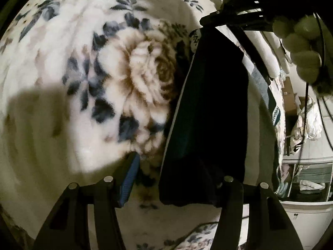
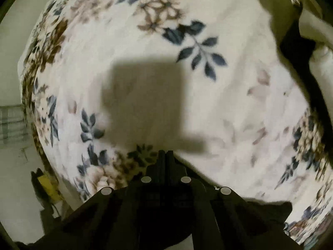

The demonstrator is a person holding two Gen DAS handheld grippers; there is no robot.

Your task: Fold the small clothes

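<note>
A small dark garment (image 1: 212, 112) with a thin white edge stripe hangs in the air above a floral blanket (image 1: 83, 62). In the left wrist view the right gripper (image 1: 210, 19) at top right pinches its upper end. My left gripper (image 1: 177, 177) is open; its blue-padded left finger (image 1: 130, 179) shows, and the garment's lower end hangs in front of the right finger. In the right wrist view the right gripper (image 2: 165, 156) is shut, and dark cloth (image 2: 260, 214) hangs below it, over the blanket (image 2: 229, 104).
The blanket covers a bed. A shelf unit with folded items (image 1: 308, 183) and hanging clothes (image 1: 306, 120) stand at the right. Pale floor (image 2: 12, 166) and a yellow object (image 2: 46, 185) lie beyond the bed edge. Dark cloth and a white sheet (image 2: 316, 41) lie at the blanket's far right.
</note>
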